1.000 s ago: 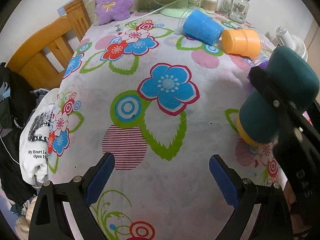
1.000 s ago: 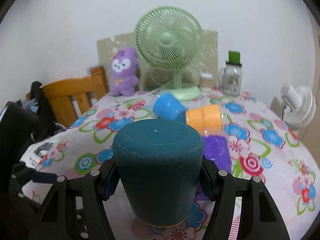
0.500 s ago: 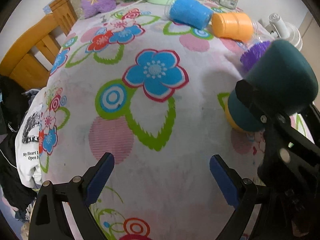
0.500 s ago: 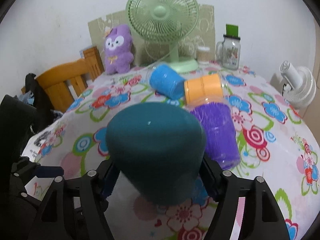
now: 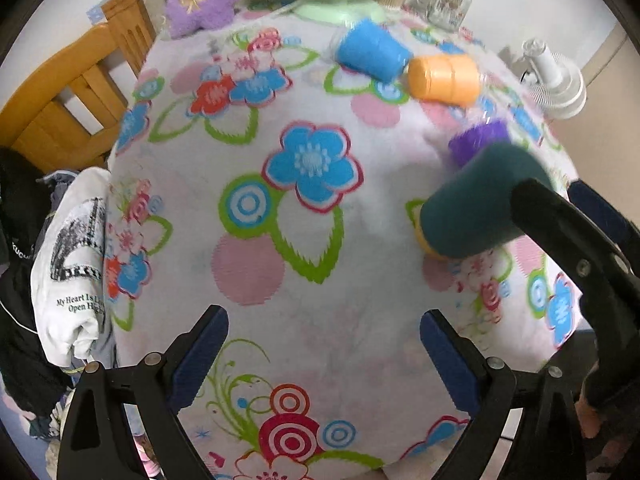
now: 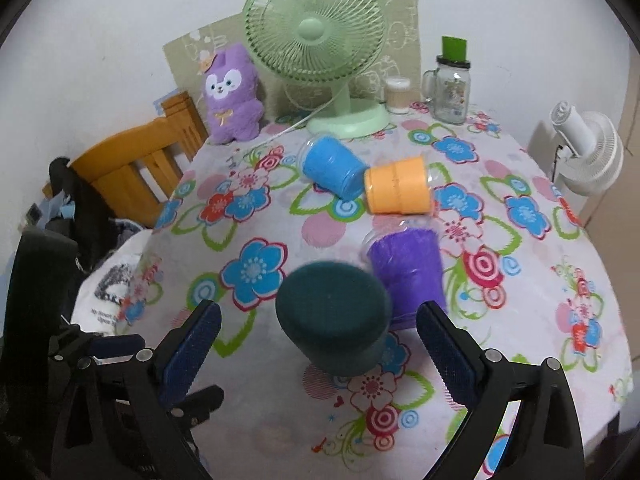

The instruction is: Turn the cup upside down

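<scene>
A dark teal cup (image 6: 334, 318) stands upside down, base up, on the flowered tablecloth (image 6: 520, 320). It also shows in the left wrist view (image 5: 476, 204), with a yellow rim at its bottom. My right gripper (image 6: 318, 354) is open, with its blue pads on either side of the cup and apart from it. My left gripper (image 5: 324, 356) is open and empty over the table's near part, left of the cup.
A purple cup (image 6: 406, 276), an orange cup (image 6: 400, 192) and a blue cup (image 6: 332, 168) lie on their sides behind the teal cup. A green fan (image 6: 316, 40), a purple plush toy (image 6: 232, 96) and a glass jar (image 6: 452, 88) stand at the back. A wooden chair (image 6: 140, 164) is left.
My right gripper has opened and let go of the teal cup, which now stands on the table. The right gripper has drawn back from it. The left gripper stays open.
</scene>
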The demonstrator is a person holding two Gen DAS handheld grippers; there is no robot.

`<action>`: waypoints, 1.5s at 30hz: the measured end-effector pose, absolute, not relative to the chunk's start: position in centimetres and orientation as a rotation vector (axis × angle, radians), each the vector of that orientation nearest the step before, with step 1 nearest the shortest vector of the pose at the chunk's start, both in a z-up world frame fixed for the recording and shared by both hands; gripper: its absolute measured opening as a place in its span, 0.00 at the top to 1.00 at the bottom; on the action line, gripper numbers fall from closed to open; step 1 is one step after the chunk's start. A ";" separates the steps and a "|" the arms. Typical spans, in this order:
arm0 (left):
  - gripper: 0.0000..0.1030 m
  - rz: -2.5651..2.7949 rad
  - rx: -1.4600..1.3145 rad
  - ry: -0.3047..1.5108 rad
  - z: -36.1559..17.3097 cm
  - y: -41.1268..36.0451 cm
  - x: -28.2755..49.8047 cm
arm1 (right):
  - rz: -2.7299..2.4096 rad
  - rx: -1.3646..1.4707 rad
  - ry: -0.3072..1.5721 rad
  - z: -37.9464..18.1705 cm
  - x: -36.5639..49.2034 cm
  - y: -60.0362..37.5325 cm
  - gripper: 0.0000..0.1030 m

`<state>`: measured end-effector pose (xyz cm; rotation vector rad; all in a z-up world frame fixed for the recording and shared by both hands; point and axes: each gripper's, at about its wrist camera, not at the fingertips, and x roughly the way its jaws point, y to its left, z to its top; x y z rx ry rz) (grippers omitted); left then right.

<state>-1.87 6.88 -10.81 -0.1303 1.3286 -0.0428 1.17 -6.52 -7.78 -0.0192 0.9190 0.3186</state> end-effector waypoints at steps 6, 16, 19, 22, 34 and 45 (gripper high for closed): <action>0.04 -0.056 -0.147 1.274 -7.4 6.7 -1.2 | 0.303 -0.038 0.926 -4.1 1.5 -7.2 0.03; 0.00 0.014 -0.147 1.178 -3.1 3.6 -1.1 | 0.302 -0.124 0.941 -0.6 1.9 -9.8 0.03; 0.00 0.032 -0.179 1.175 -2.6 2.5 -1.2 | 0.314 -0.135 0.951 0.4 1.9 -11.0 0.03; 0.00 0.054 -0.195 1.159 -1.7 1.7 -1.4 | 0.316 -0.153 0.938 1.5 2.0 -12.2 0.03; 0.00 0.130 -0.245 1.084 1.7 0.2 -2.5 | 0.325 -0.140 0.935 4.1 2.0 -15.8 0.04; 0.00 0.124 -0.213 1.039 3.1 -1.0 -2.4 | 0.279 -0.108 0.949 4.1 1.7 -17.6 0.04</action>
